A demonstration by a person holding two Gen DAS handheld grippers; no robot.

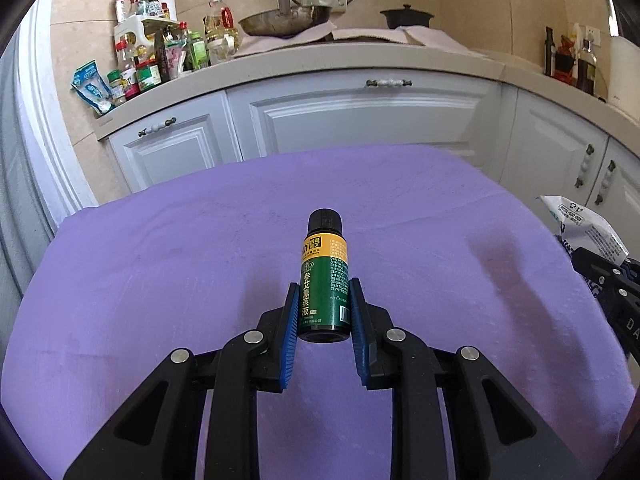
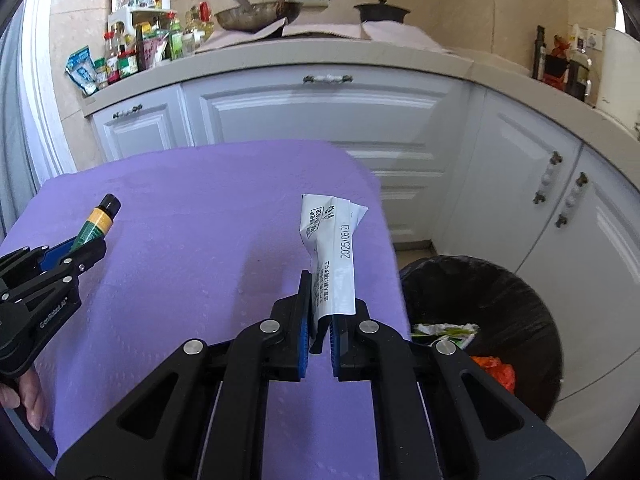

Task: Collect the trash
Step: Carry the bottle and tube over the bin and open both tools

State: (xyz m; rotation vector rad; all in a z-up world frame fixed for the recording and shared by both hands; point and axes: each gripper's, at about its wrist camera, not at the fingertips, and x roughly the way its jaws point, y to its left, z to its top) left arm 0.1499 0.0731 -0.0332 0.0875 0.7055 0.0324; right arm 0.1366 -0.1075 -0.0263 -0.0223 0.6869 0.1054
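a kitchen with white cabinets and a cluttered counter behind a table under a purple cloth; above the cloth the left gripper has its blue pads pressed on both sides of a small green bottle, black cap pointing away from it; the right gripper is closed down on a crumpled white wrapper sticking out ahead of it; to its right, lower down, stands a black-lined bin with scraps inside.
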